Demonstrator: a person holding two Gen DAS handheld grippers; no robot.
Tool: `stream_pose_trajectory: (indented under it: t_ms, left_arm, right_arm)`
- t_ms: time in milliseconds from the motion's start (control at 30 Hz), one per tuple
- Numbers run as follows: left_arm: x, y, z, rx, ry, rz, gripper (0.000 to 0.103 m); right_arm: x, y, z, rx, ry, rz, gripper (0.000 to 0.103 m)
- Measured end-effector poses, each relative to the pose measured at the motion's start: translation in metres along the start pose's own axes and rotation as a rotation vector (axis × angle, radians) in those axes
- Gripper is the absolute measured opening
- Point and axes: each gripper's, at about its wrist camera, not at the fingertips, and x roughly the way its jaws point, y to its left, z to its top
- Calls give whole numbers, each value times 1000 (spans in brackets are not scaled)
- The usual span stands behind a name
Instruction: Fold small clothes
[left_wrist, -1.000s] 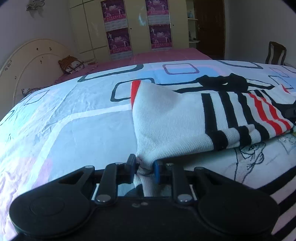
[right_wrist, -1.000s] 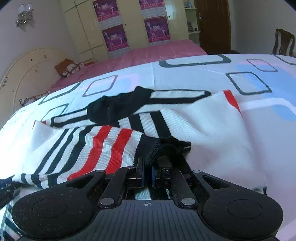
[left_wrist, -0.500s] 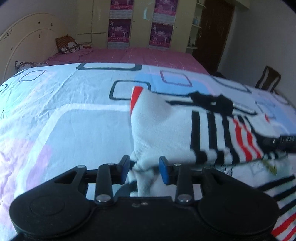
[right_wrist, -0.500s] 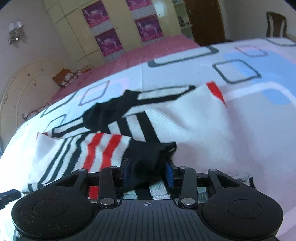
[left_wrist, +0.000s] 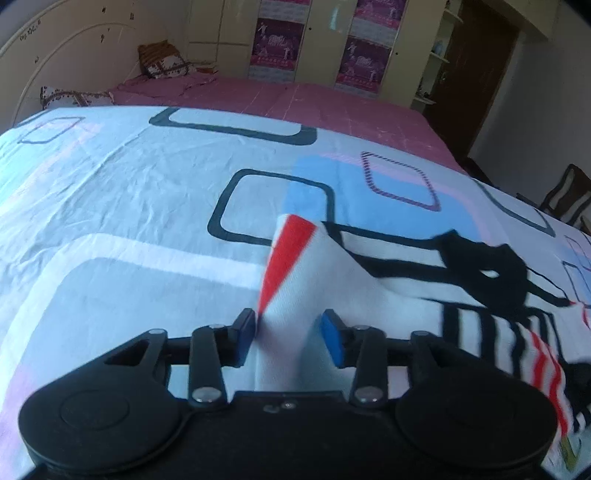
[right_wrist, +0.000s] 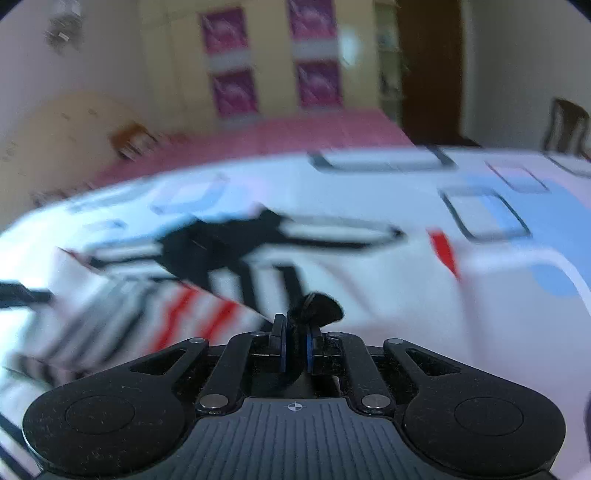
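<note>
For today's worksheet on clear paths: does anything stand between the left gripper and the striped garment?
Nothing visible does. The striped garment already lies between the open jaws of the left gripper, whose jaws have just been opening.

Your left gripper (left_wrist: 288, 332) has just been opening; its jaws stand apart, pads loose around cloth. Your right gripper (right_wrist: 295, 332) is clamped tight on a fold.

Bare bedsheet (left_wrist: 122, 206) left of the striped garment (left_wrist: 332, 266); no obstacles.

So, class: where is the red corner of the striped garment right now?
In the left wrist view, the red corner rises mid-frame on the bedsheet, just beyond the left claw.
</note>
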Motion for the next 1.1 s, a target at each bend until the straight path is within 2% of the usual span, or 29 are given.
stream_pose_trajectory:
  t_ms: [33, 100, 167, 200, 267, 333, 467, 533, 733, 833, 967, 1100]
  left_arm:
    - [3, 2, 2, -10, -3, 7, 52]
    - [8, 5, 5, -19, -17, 18, 54]
    - [12, 6, 8, -18, -38, 41, 49]
    - [14, 7, 9, -17, -46, 53, 43]
    - [19, 7, 11, -16, -61, 58, 37]
    - [23, 6, 14, -11, -76, 71, 35]
    - [30, 9, 17, -32, -95, 86, 37]
    - [28, 7, 16, -9, -102, 94, 37]
    - [5, 3, 11, 50, -132, 125, 37]
    - [-17, 0, 4, 70, -151, 105, 40]
    - [-46, -17, -11, 103, -148, 51, 42]
    - [-67, -39, -36, 119, -122, -3, 55]
  right_arm:
    - [1, -5, -3, 6, 10, 0, 9]
    - [-6, -10, -3, 24, -25, -35, 10]
    - [-14, -13, 1, 48, -75, -51, 11]
    - [-17, -13, 5, 51, -96, -46, 11]
    - [-18, -5, 11, 29, -108, -10, 11]
    - [-11, 10, 14, -14, -103, 21, 11]
    - [6, 35, 8, -72, -73, 52, 11]
    - [23, 40, 4, -102, -28, 22, 11]
    - [19, 26, 7, -116, -49, -59, 11]
    - [9, 24, 10, -82, -74, -5, 11]
    - [5, 43, 13, -113, -75, 52, 11]
    - [2, 62, 8, -139, -58, 103, 11]
